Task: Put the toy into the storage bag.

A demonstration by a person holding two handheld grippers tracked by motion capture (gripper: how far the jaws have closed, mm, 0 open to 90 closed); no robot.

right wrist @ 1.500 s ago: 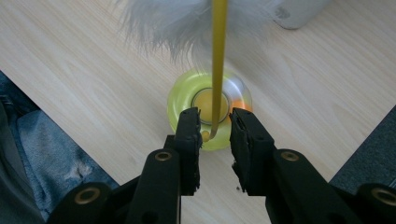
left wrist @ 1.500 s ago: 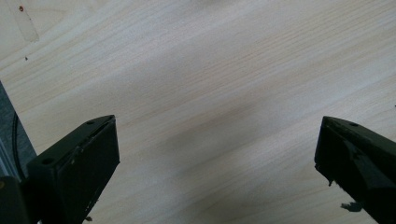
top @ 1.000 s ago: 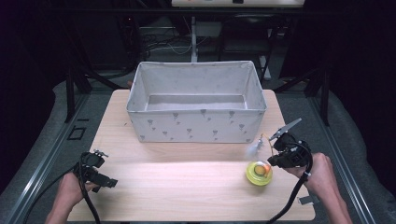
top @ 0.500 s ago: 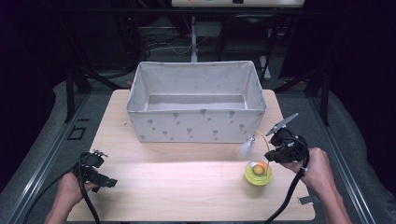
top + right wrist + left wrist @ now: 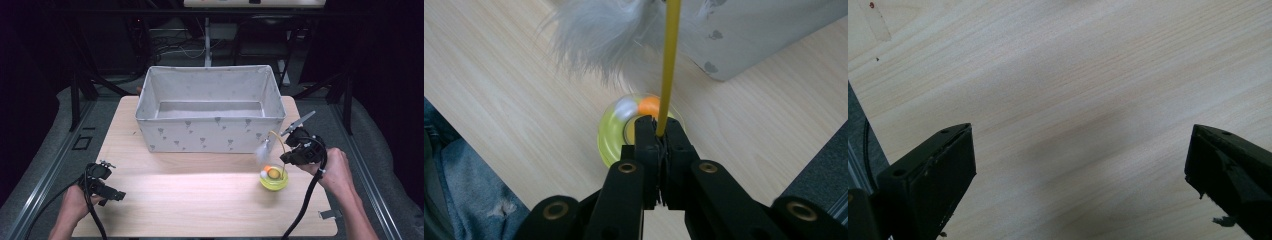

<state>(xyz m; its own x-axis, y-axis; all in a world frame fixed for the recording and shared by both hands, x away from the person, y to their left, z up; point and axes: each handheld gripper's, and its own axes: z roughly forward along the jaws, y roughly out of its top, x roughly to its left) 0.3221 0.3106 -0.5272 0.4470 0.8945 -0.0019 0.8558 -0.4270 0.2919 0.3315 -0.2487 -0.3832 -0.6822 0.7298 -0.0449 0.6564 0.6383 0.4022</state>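
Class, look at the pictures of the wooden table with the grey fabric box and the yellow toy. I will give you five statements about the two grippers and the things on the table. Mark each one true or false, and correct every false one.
1. The right gripper is shut on the thin yellow wand of the toy. True.
2. The round yellow-green toy base lies inside the grey fabric box. False: it is on the light wooden table, in front of the box's right corner.
3. The left gripper is open and holds nothing. True.
4. A grey-white feather tuft hangs at the wand's end. True.
5. The fabric box is filled with toys. False: its visible inside looks empty.
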